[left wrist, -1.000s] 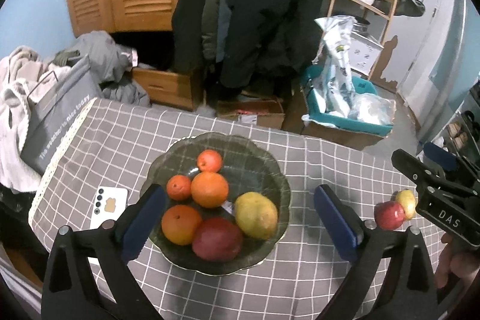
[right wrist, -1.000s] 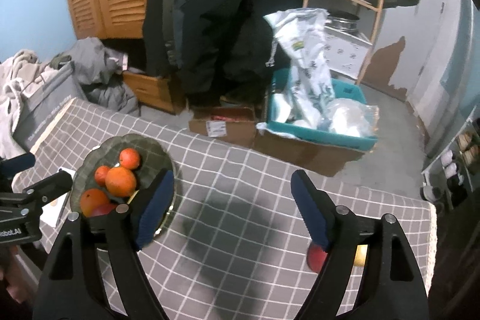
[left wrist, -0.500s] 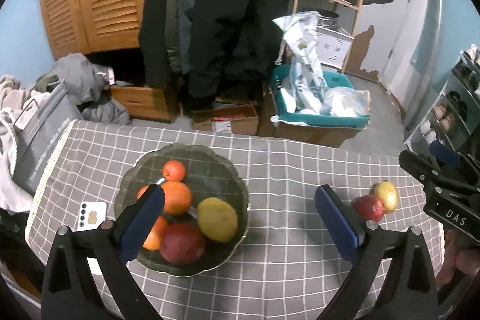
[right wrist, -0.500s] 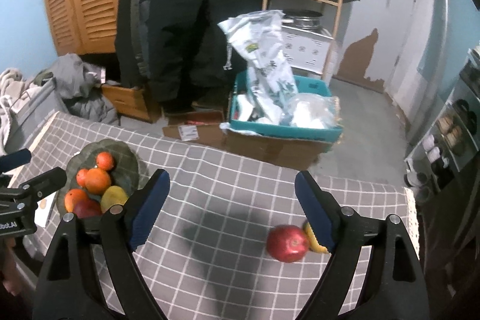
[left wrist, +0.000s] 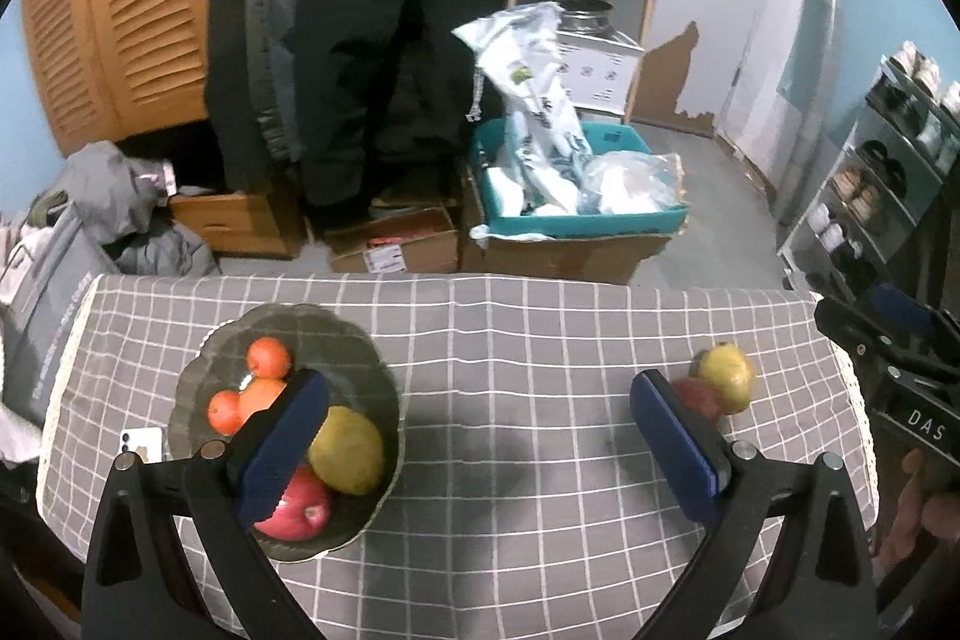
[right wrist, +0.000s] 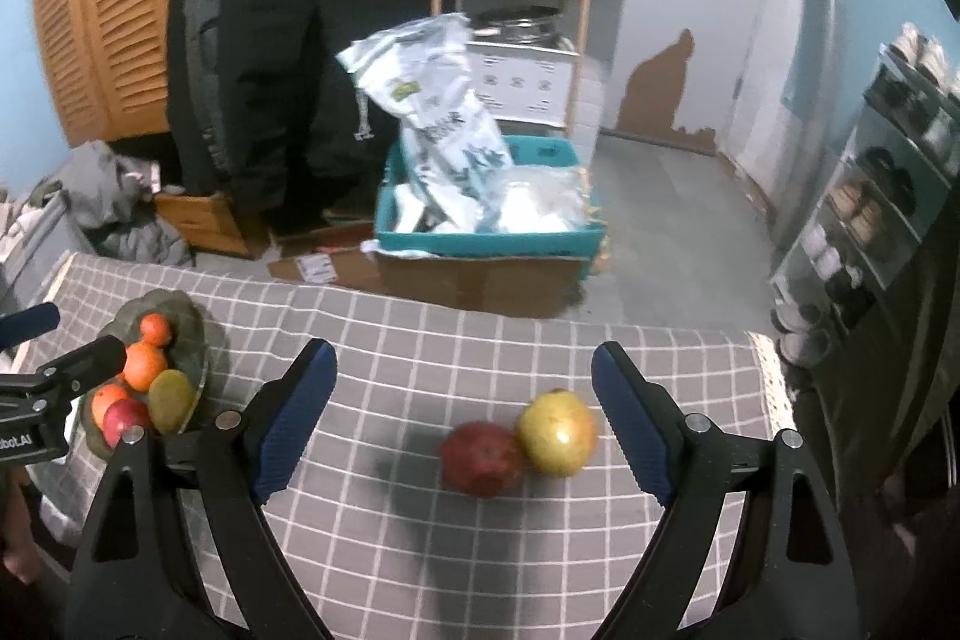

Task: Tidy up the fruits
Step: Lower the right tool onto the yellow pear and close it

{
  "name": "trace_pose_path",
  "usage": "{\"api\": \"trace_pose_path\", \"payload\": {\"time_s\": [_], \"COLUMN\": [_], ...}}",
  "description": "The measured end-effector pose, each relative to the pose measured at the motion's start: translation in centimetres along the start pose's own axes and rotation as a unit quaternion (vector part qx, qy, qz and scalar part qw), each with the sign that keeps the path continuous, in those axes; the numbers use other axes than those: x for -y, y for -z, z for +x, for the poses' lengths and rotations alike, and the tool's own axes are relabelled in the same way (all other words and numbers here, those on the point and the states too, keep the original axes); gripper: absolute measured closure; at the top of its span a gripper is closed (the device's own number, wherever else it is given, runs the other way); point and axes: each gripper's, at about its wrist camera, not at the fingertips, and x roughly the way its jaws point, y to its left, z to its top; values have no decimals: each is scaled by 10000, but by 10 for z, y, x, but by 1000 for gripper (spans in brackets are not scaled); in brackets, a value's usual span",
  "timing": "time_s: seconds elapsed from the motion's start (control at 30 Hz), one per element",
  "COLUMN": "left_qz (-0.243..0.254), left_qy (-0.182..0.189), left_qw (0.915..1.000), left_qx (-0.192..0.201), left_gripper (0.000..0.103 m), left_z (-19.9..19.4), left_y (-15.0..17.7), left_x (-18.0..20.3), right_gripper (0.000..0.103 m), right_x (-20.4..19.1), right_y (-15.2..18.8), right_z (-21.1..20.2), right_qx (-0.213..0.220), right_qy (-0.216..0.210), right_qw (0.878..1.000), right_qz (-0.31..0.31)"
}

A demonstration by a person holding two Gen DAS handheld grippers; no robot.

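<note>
Two loose fruits, a red apple [right wrist: 483, 457] touching a yellow one [right wrist: 558, 433], sit lower centre between our right gripper's [right wrist: 462, 424] spread, empty jaws; left gripper [left wrist: 477, 436] also gapes empty, bowl [left wrist: 360, 358] far left

Left wrist view: above tabletop [left wrist: 510, 340], angled down, facing room; bowl [left wrist: 360, 358] lower left. Right wrist view: further right, same heading, red fruit [right wrist: 482, 457] and yellow fruit [right wrist: 558, 432] near centre. Shared: tabletop, bowl, both fruits, blue crate [right wrist: 480, 238].
</note>
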Motion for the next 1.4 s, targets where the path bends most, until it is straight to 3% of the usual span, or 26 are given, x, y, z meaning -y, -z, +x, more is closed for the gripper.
{"api": "trace_pose_path", "payload": {"time_s": [0.57,1.4], "left_qz": [506,647], "left_qy": [332,313], "left_qw": [9980,9921], "left_qx": [-179,-1032], "left_gripper": [1,2], "left_z": [22,128], "left_y": [-2,14], "left_x": [75,104], "right_gripper": [17,17], "right_x": [72,85], "right_y": [25,48], "right_z": [1,122], "right_qx": [-223,-1565], "right_qy": [308,6], "right_qw": [9978,9864], "right_qz": [542,495]}}
